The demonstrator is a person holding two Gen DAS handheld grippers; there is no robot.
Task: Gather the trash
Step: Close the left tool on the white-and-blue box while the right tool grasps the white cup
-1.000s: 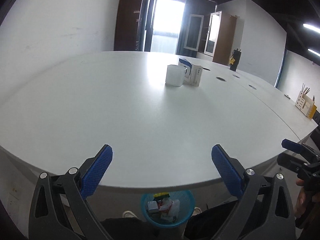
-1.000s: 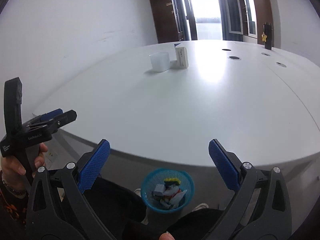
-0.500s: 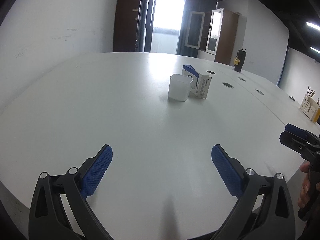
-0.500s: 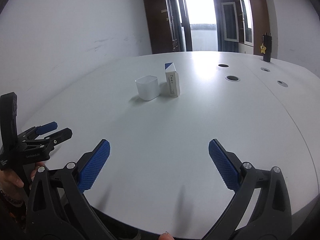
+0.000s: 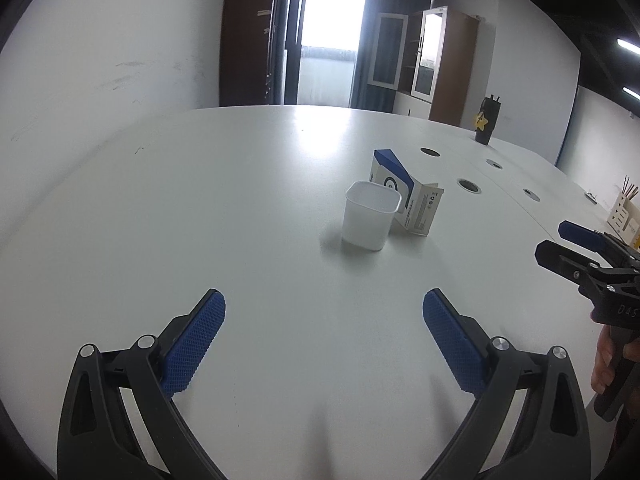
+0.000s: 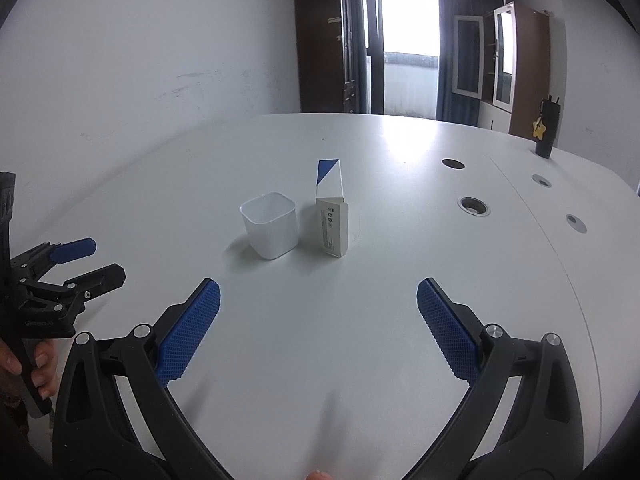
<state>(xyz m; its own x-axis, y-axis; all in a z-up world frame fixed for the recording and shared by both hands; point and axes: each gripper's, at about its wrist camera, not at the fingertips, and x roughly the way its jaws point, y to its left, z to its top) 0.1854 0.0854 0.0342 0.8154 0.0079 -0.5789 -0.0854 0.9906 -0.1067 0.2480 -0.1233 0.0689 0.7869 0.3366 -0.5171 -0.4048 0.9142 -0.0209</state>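
Note:
A white square plastic cup (image 5: 371, 221) (image 6: 271, 225) stands upright on the white table (image 5: 200, 200). Right beside it stands a small white and blue carton (image 5: 412, 200) (image 6: 332, 220) with its top flap open. My left gripper (image 5: 324, 320) is open over the table, well short of the cup, with nothing between its fingers. My right gripper (image 6: 318, 312) is also open and empty, facing the cup and the carton from a similar distance. Each gripper shows at the edge of the other's view: the right gripper (image 5: 576, 248) and the left gripper (image 6: 86, 260).
Round cable holes (image 6: 474, 205) dot the table's right side. A dark bottle with a yellow star (image 5: 486, 120) stands at the far edge. A wooden holder (image 5: 624, 216) sits far right. Cabinets and a bright doorway lie beyond. A hand (image 6: 36, 364) holds the left gripper's handle.
Both grippers have moved up from below the table's edge and forward over it, toward the cup and carton. The blue trash basket on the floor has dropped out of view.

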